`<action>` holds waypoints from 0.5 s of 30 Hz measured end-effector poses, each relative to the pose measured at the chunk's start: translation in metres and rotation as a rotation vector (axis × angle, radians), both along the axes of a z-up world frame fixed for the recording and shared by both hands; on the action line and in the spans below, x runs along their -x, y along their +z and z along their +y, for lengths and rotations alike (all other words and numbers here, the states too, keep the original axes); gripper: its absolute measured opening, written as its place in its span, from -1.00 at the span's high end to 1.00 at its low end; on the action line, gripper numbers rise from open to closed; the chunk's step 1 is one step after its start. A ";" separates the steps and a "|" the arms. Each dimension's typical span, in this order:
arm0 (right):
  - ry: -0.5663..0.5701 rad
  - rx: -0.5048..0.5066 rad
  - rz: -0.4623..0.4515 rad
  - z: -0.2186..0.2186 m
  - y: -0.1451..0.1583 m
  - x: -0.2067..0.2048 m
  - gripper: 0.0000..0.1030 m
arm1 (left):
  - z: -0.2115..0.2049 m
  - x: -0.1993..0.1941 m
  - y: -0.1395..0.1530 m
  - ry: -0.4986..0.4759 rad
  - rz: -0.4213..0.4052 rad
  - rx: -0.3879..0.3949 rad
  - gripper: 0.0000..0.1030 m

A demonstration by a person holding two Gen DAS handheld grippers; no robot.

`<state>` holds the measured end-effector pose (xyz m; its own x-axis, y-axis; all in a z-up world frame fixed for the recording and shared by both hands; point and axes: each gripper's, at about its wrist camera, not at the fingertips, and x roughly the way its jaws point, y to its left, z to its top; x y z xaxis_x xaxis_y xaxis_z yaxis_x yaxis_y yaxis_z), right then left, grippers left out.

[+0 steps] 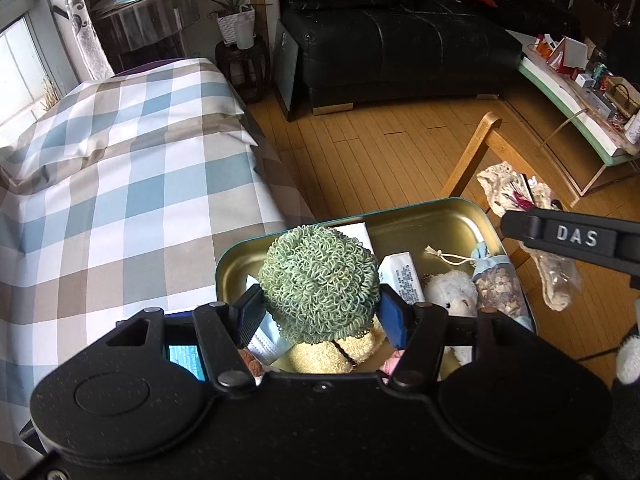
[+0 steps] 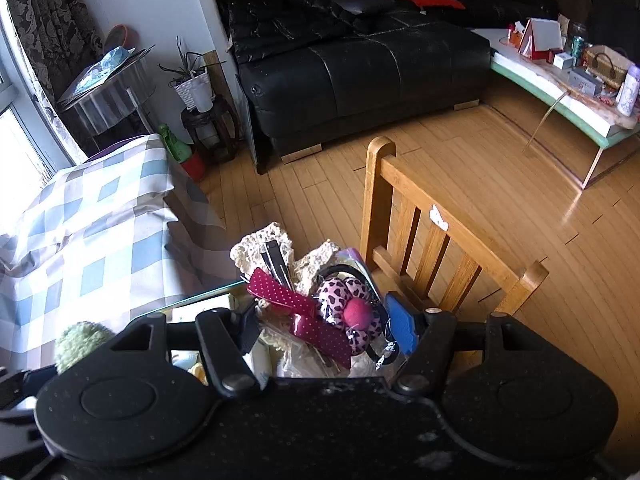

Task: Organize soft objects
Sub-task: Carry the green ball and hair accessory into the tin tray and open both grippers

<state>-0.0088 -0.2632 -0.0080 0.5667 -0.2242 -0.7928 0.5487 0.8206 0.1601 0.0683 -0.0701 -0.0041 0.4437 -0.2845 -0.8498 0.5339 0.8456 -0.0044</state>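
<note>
Under green curly toy (image 1: 318, 284): tin (image 1: 420, 216) contents half-hidden.

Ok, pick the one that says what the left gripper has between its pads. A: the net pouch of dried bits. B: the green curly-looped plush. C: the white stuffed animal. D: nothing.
B: the left gripper has both pads against the sides of the green curly-looped plush, above the open metal tin; the white stuffed animal and the net pouch lie loose in the tin.
</note>
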 end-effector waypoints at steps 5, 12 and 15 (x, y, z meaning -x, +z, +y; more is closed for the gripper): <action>0.011 -0.006 0.034 0.001 -0.006 -0.002 -0.24 | -0.004 -0.012 -0.014 0.049 0.026 -0.028 -0.10; -0.005 -0.036 0.044 -0.001 -0.006 -0.001 -0.24 | -0.006 -0.031 -0.030 0.092 0.071 -0.042 -0.10; -0.010 -0.046 0.049 -0.003 -0.008 -0.002 -0.24 | -0.009 -0.037 -0.034 0.098 0.078 -0.045 -0.10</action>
<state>-0.0071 -0.2662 -0.0161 0.5252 -0.1921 -0.8290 0.5648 0.8074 0.1707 0.1056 -0.0795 -0.0377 0.3992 -0.2041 -0.8939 0.4480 0.8940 -0.0041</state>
